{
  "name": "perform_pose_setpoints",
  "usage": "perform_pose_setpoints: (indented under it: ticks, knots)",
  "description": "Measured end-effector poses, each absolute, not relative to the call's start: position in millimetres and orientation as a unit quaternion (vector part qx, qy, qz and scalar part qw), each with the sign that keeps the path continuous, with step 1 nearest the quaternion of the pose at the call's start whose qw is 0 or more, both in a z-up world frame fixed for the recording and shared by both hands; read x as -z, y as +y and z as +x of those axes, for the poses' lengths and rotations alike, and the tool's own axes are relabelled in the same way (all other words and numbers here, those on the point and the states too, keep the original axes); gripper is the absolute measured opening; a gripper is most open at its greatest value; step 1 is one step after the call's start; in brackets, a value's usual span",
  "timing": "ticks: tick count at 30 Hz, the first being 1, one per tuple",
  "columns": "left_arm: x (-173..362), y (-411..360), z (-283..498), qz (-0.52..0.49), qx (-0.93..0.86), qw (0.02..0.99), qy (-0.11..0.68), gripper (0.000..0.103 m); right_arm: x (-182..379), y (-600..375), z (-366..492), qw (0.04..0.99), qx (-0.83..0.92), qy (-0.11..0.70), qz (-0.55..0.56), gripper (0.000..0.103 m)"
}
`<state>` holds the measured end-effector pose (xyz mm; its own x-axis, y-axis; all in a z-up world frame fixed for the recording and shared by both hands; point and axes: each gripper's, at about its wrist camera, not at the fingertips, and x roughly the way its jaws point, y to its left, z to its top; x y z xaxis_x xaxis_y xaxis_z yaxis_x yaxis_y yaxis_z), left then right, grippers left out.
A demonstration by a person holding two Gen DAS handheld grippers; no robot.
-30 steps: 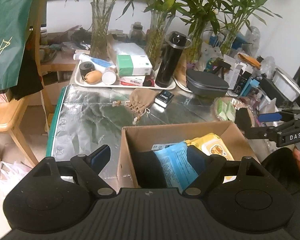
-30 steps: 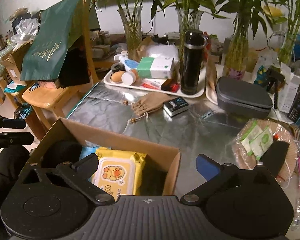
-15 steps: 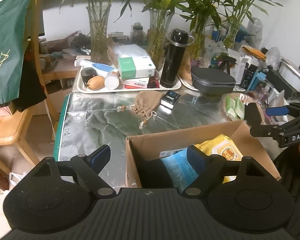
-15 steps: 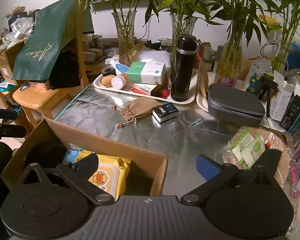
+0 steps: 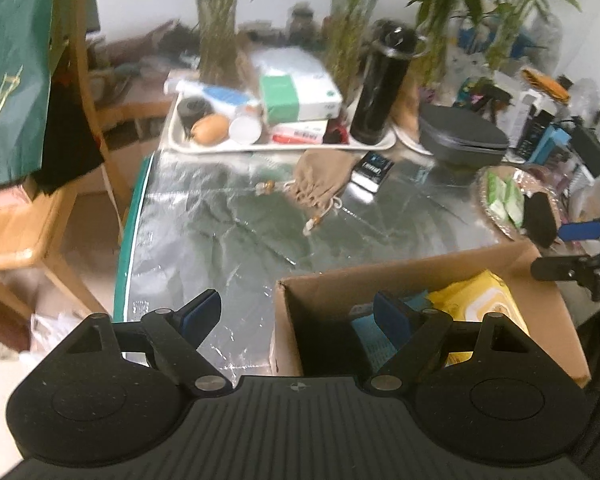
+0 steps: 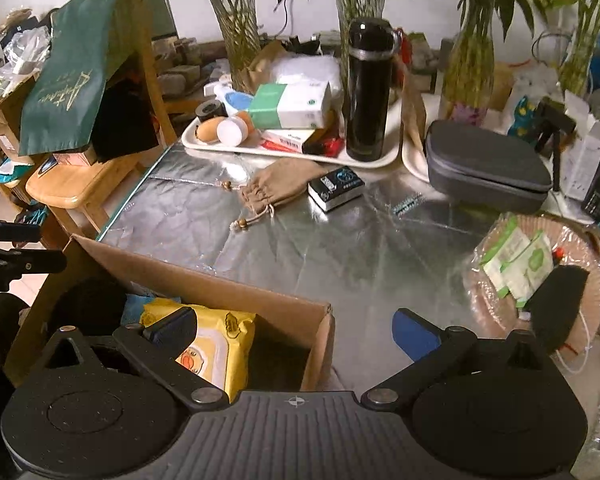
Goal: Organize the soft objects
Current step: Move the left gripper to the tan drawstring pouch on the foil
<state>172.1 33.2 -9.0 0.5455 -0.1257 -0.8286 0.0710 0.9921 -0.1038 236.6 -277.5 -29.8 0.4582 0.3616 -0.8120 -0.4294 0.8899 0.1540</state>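
Note:
A cardboard box (image 5: 380, 280) (image 6: 204, 276) stands at the near edge of the foil-covered table (image 5: 228, 232). Inside it lie a yellow wipes pack (image 5: 488, 304) (image 6: 216, 340), a blue pack (image 5: 364, 328) and something black. A tan drawstring pouch (image 5: 320, 184) (image 6: 280, 186) lies on the foil beyond the box. My left gripper (image 5: 298, 314) is open over the box's left wall. My right gripper (image 6: 292, 330) is open over the box's right wall. Nothing sits between either pair of fingers. The right gripper (image 5: 576, 248) also shows at the right edge of the left wrist view.
A white tray (image 6: 284, 150) at the back holds a black flask (image 6: 368, 92), a green-white tissue box (image 6: 288, 106) and small jars. A small dark box (image 6: 336, 188), a grey case (image 6: 484, 164), a wrapped plate of green sachets (image 6: 516, 260), plant vases and a wooden chair (image 6: 80, 176) surround the foil.
Both grippers have moved forward and tipped down, so the box has slid lower and nearer in both views and more of the foil shows. Both sets of jaws stay equally wide.

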Motion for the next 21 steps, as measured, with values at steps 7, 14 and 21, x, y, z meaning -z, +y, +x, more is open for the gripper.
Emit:
perform_pose_setpoints:
  ticks: [7,14,21]
  knots:
    - [18,43,204,-0.068,0.043,0.854,0.515,0.084,35,-273,264,0.835,-0.237,0.496,-0.025,0.103]
    - [30,56,234,-0.127,0.042,0.828,0.544,0.084,44,-282,299,0.816,-0.224,0.533,0.012,0.103]
    - [47,67,257,-0.182,0.056,0.797,0.574,0.084,67,-290,324,0.793,-0.218,0.567,0.041,0.103]
